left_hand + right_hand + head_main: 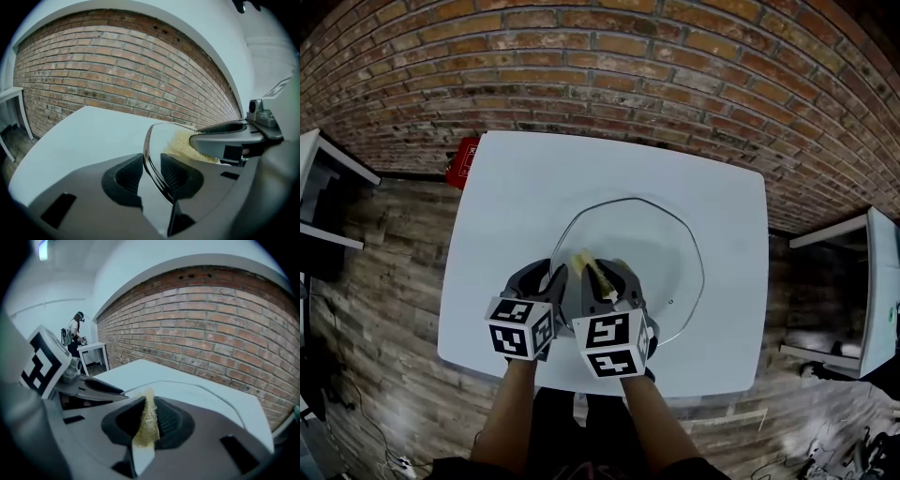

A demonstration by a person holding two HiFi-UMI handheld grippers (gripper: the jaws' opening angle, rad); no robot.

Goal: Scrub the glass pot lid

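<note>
1. The glass lid (675, 246) lies flat on the white table (525, 187). Its near left rim is clamped between the jaws of the left gripper (151, 169), and a firm hold is needed so the glass is not slid.
2. A yellow sponge (147, 416) is pinched in the right gripper (149, 427). It is best pressed flat and swept outward across the glass.
3. The two grippers sit just beside each other, so a knock is to be avoided. A red object (464, 161) and a brick wall (609, 66) lie well apart.
</note>
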